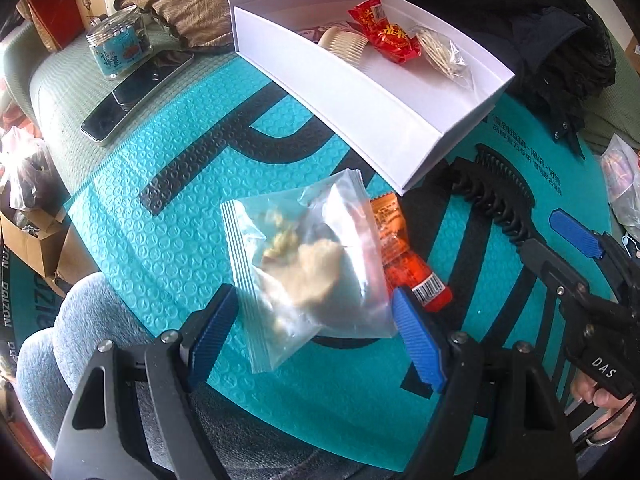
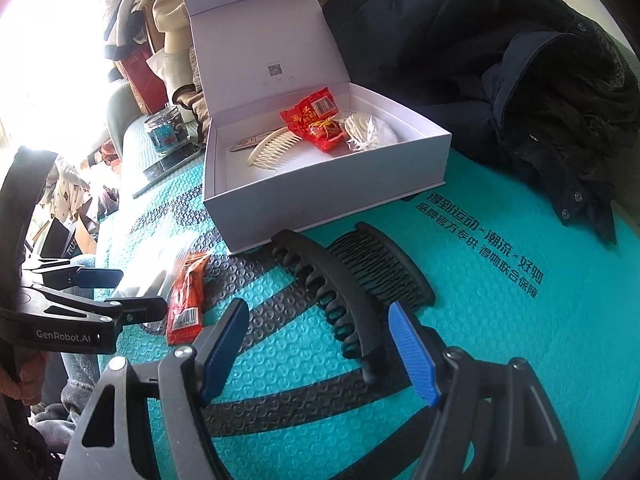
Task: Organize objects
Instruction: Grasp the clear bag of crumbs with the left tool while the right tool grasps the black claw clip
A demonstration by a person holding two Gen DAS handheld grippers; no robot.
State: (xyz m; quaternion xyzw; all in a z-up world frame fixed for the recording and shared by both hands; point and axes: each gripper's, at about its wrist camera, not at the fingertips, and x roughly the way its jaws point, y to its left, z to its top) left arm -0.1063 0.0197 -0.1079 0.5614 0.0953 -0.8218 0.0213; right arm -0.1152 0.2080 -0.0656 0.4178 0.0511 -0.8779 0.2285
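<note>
An open white box (image 1: pixel 384 116) (image 2: pixel 320 184) stands on the teal mat and holds a cream comb (image 2: pixel 270 148), a red snack packet (image 2: pixel 316 120) and a clear bag (image 2: pixel 368 132). My left gripper (image 1: pixel 316 336) is open around a clear zip bag of food (image 1: pixel 304 260), which lies on the mat over an orange-red snack packet (image 1: pixel 404 256) (image 2: pixel 186 300). My right gripper (image 2: pixel 320 348) is open, its pads either side of a black hair clip (image 2: pixel 332 292) (image 1: pixel 492 200). A black comb (image 2: pixel 384 264) lies beside the clip.
A clear jar (image 1: pixel 120 40) and a phone (image 1: pixel 136 92) sit at the mat's far left. A dark jacket (image 2: pixel 520 80) is heaped at the back right. A blue-grey clothed knee (image 1: pixel 80 320) is at the near left edge.
</note>
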